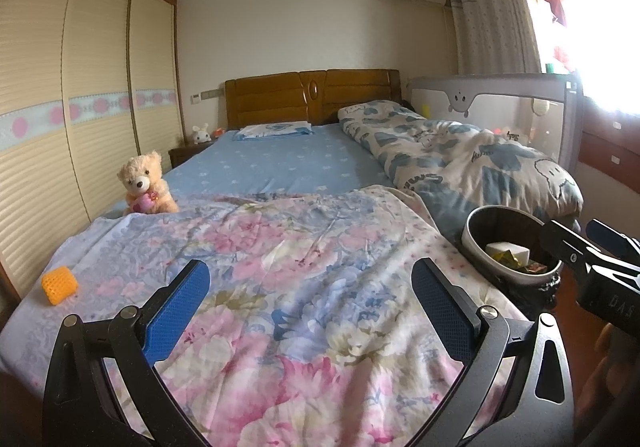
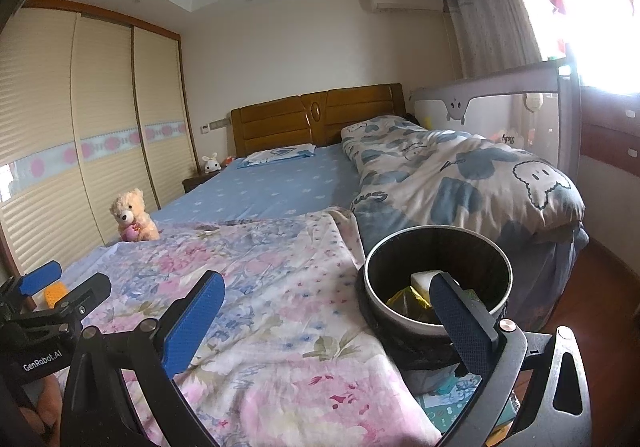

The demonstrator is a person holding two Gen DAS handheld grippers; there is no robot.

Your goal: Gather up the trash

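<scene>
From the left wrist, the left tongs (image 1: 310, 301) hang spread wide over the floral quilt (image 1: 280, 267), pinching nothing. An orange mesh roll (image 1: 60, 284) lies on the quilt near the bed's left edge. The trash bin (image 1: 516, 247) stands beside the bed at right, with scraps inside. A teddy bear (image 1: 145, 185) sits on the blue sheet.

From the right wrist, the right tongs (image 2: 326, 321) are spread too and empty, one finger reaching over the bin (image 2: 438, 283), where a white block (image 2: 422, 278) and a yellow wrapper (image 2: 408, 297) lie. The left tongs (image 2: 64, 285) show at left, the orange roll (image 2: 54, 293) partly hidden behind them.
</scene>
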